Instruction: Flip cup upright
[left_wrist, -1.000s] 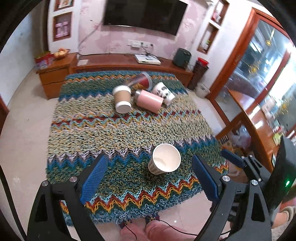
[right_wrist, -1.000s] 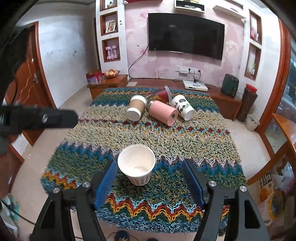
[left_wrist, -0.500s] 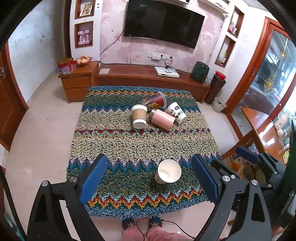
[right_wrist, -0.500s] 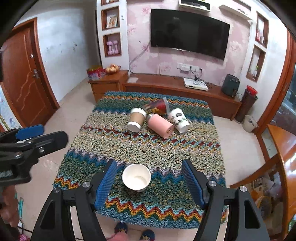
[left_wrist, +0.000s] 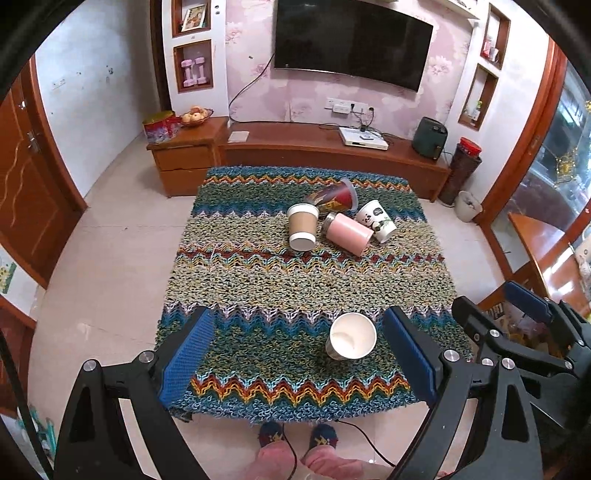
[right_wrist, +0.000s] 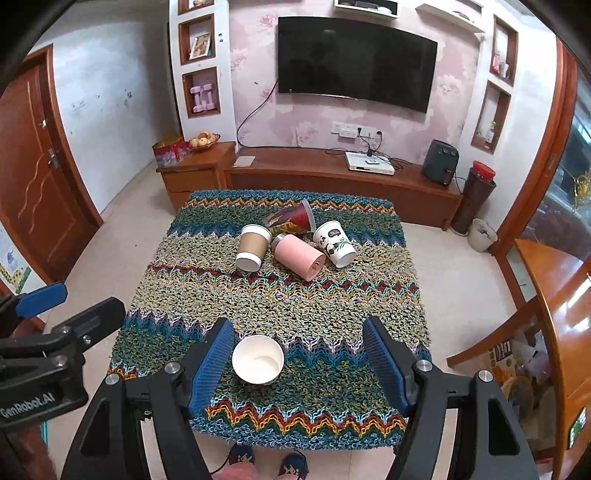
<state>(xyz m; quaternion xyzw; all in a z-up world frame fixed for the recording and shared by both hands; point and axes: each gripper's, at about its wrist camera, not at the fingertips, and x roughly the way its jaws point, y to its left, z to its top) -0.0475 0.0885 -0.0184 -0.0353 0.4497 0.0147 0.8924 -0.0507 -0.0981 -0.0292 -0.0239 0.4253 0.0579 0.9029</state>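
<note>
A white paper cup (left_wrist: 351, 336) (right_wrist: 258, 359) stands upright, mouth up, near the front edge of the zigzag-knit table cover (left_wrist: 258, 273) (right_wrist: 332, 295). Farther back several cups lie on their sides: a brown cup (left_wrist: 302, 226) (right_wrist: 252, 247), a pink tumbler (left_wrist: 349, 233) (right_wrist: 298, 255), a panda cup (left_wrist: 376, 220) (right_wrist: 334, 243) and a red cup (left_wrist: 332, 195) (right_wrist: 290, 220). My left gripper (left_wrist: 299, 356) is open and empty, high above the front edge. My right gripper (right_wrist: 301, 365) is open and empty, also high; the white cup shows just inside its left finger.
A wooden TV bench (left_wrist: 325, 147) and side cabinet (left_wrist: 184, 155) stand behind the table. A wooden glass cabinet (right_wrist: 554, 295) is to the right, a door (right_wrist: 33, 192) to the left. The person's slippered feet (left_wrist: 295, 439) are at the table's front edge.
Both grippers have risen and pulled back from the table, so the table looks smaller. The white cup stays upright where it was. Both grippers remain open.
</note>
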